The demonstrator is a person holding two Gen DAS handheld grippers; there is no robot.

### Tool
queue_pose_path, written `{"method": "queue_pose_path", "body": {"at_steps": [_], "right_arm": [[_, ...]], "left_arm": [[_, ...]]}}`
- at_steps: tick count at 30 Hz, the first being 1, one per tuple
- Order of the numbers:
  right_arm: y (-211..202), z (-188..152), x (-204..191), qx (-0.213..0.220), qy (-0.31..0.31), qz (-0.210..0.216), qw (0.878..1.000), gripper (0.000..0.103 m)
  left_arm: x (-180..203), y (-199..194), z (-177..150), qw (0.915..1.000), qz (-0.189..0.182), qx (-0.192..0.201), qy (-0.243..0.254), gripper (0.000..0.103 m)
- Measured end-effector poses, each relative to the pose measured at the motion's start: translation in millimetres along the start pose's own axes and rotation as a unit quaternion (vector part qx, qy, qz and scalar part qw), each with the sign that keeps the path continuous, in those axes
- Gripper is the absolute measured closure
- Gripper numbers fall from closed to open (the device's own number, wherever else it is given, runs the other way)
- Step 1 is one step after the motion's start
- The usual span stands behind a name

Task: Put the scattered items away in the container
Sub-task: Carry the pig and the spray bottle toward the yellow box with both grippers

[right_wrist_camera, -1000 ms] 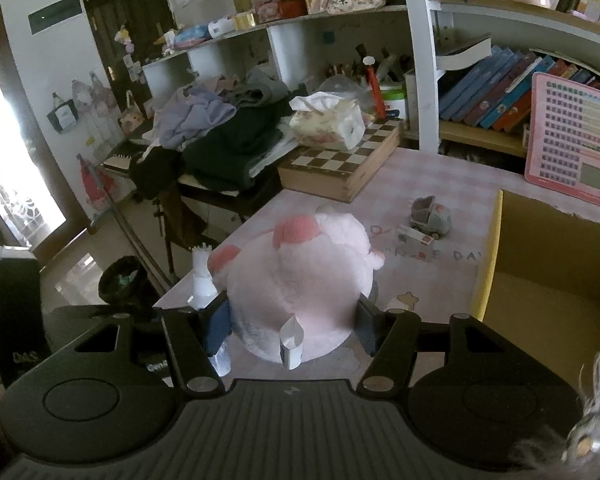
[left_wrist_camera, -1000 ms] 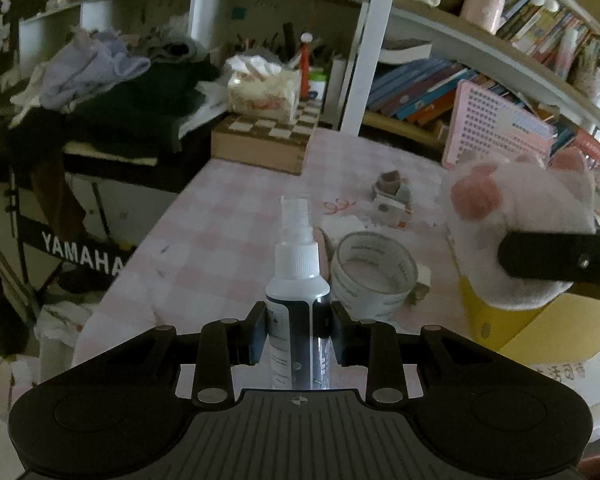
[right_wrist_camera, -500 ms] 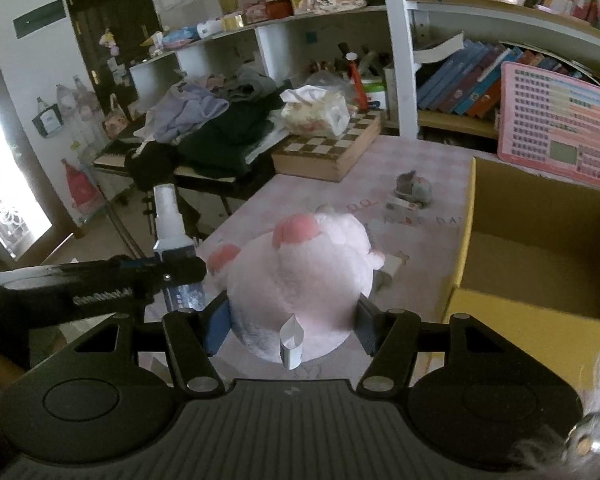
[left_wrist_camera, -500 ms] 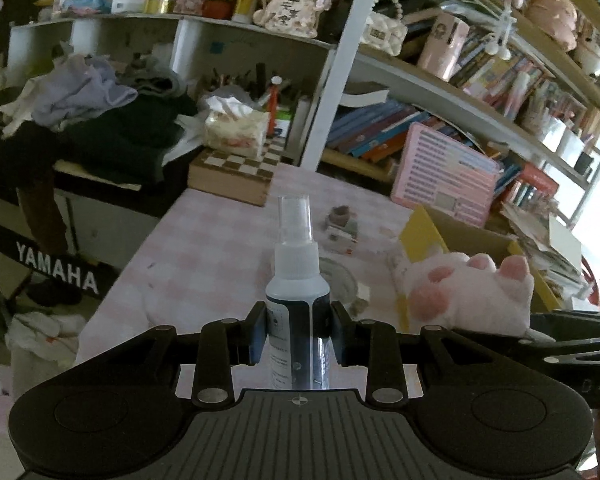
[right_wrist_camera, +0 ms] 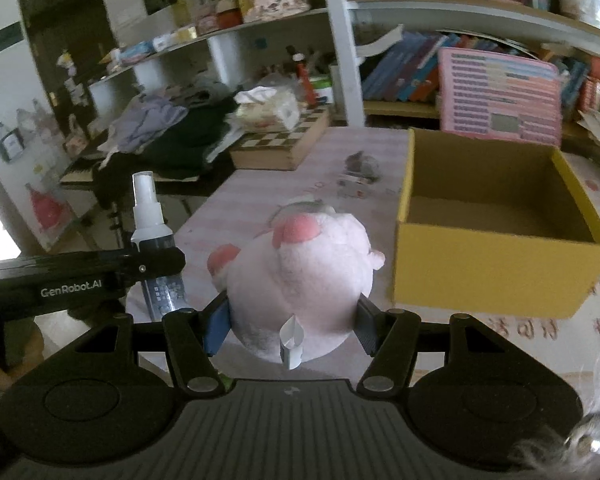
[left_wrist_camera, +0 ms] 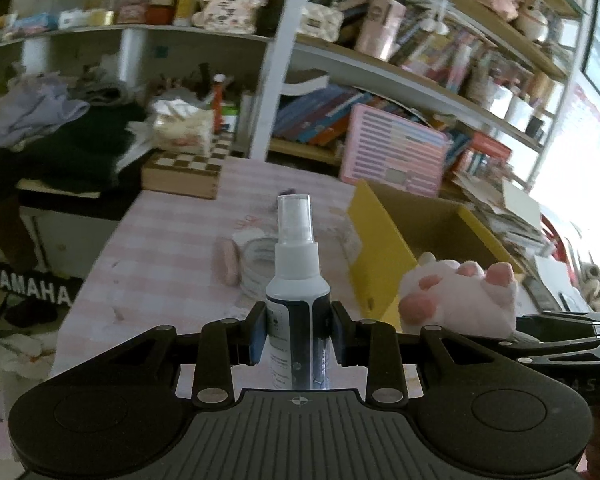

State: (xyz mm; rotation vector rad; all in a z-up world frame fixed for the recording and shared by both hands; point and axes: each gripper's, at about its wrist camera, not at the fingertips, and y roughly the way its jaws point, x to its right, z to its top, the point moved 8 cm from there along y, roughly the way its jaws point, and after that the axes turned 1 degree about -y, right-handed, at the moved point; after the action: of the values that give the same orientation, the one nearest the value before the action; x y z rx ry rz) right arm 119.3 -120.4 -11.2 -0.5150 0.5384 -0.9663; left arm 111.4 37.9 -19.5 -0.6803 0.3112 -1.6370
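My left gripper (left_wrist_camera: pixel 298 332) is shut on a small white spray bottle (left_wrist_camera: pixel 298 280) with a clear cap, held upright above the pink checked table (left_wrist_camera: pixel 172 240). The same bottle (right_wrist_camera: pixel 150 236) shows in the right wrist view, at the left. My right gripper (right_wrist_camera: pixel 294 316) is shut on a pink plush toy (right_wrist_camera: pixel 300 268), carried in the air just left of the open yellow cardboard box (right_wrist_camera: pixel 496 268). In the left wrist view the plush (left_wrist_camera: pixel 460 300) hangs at the box's (left_wrist_camera: pixel 376 256) near corner. The box looks empty inside.
A roll of tape (left_wrist_camera: pixel 258 260) and a pink oval item (left_wrist_camera: pixel 229 260) lie on the table left of the box. A small grey toy (right_wrist_camera: pixel 360 160) and a little carton (right_wrist_camera: pixel 350 186) sit farther back. A chessboard box (right_wrist_camera: pixel 284 144) and packed bookshelves (left_wrist_camera: pixel 420 92) stand behind.
Both grippers have swung right toward the yellow box with their loads. The box now fills more of the right wrist view, and the tape roll lies farther off in the left wrist view.
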Motion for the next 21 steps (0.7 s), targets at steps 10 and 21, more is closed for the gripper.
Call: {"method": "queue_pose_path", "body": {"at_steps": [10, 21], "right_arm": [[-27, -23, 22, 0.008, 0.040, -0.049, 0.998, 0.043], [-47, -35, 61, 0.013, 0.070, -0.093, 0.993, 0.043]], "left_arm": [[32, 4, -10, 0.9980, -0.052, -0.015, 0.031, 0.072], [73, 28, -9, 0.9933, -0.093, -0.032, 0.060, 0.072]]}}
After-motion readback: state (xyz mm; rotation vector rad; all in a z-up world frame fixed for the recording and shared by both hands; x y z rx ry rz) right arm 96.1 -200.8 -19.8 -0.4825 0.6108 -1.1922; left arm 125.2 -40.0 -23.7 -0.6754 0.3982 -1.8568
